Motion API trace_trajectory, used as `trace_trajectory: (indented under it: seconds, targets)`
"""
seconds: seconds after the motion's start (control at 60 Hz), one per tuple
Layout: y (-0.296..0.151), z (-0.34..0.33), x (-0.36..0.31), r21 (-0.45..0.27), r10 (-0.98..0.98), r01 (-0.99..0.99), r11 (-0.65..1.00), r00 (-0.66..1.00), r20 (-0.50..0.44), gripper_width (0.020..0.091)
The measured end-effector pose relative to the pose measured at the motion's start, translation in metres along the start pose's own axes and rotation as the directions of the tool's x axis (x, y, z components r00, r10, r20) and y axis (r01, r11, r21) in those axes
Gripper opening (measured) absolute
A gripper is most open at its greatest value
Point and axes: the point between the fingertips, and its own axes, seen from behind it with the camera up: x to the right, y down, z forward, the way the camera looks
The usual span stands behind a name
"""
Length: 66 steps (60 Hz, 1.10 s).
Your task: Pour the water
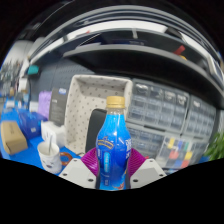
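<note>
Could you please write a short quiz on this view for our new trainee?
1. True or false: the bottle between the fingers of the tool has a blue label and a yellowish cap.
2. Which thing stands just behind the bottle? A) a red bucket B) a pale patterned chair back C) a green ladder
3. Fill in: beside the fingers stands a small white ____ on the blue surface.

Key: 1 true. 2 B. 3 cup. The pink pads lie against both sides of the bottle, so the tool appears shut on it.
</note>
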Motion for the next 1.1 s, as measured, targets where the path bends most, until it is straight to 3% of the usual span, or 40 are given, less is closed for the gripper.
trace_trajectory:
  seconds: [0.133, 0.333, 0.367, 0.383, 0.467, 0.683, 0.783, 0.85, 0.9, 1.1]
  targets:
    - [0.012, 0.001, -0.01, 0.008, 0.184, -0.185, 0.983, 0.982, 0.038, 0.0338]
    - [0.051, 0.01, -0.031, -0.021, 0.136, -0.135, 0.991, 0.989, 0.053, 0.0337]
    - [0.06, 0.011, -0.034, -0.027, 0.135, -0.134, 0.991, 0.989, 0.057, 0.0398]
    - [0.053, 0.011, -0.032, 0.008, 0.133, -0.134, 0.991, 0.99, 0.053, 0.0352]
    - [0.057, 0.009, -0.029, 0.007, 0.147, -0.147, 0.989, 0.988, 0.042, 0.0355]
    - [0.057, 0.005, -0.026, 0.01, 0.17, -0.171, 0.985, 0.984, 0.043, 0.0505]
    - [0.07, -0.001, -0.023, -0.061, 0.206, -0.205, 0.977, 0.978, 0.016, 0.0726]
    - [0.07, -0.01, -0.023, -0.074, 0.243, -0.242, 0.967, 0.97, 0.009, 0.079]
    - [0.069, -0.021, -0.024, -0.081, 0.255, -0.254, 0.964, 0.967, 0.007, 0.0819]
    - [0.067, -0.078, -0.019, -0.083, 0.242, -0.245, 0.966, 0.969, -0.044, 0.0828]
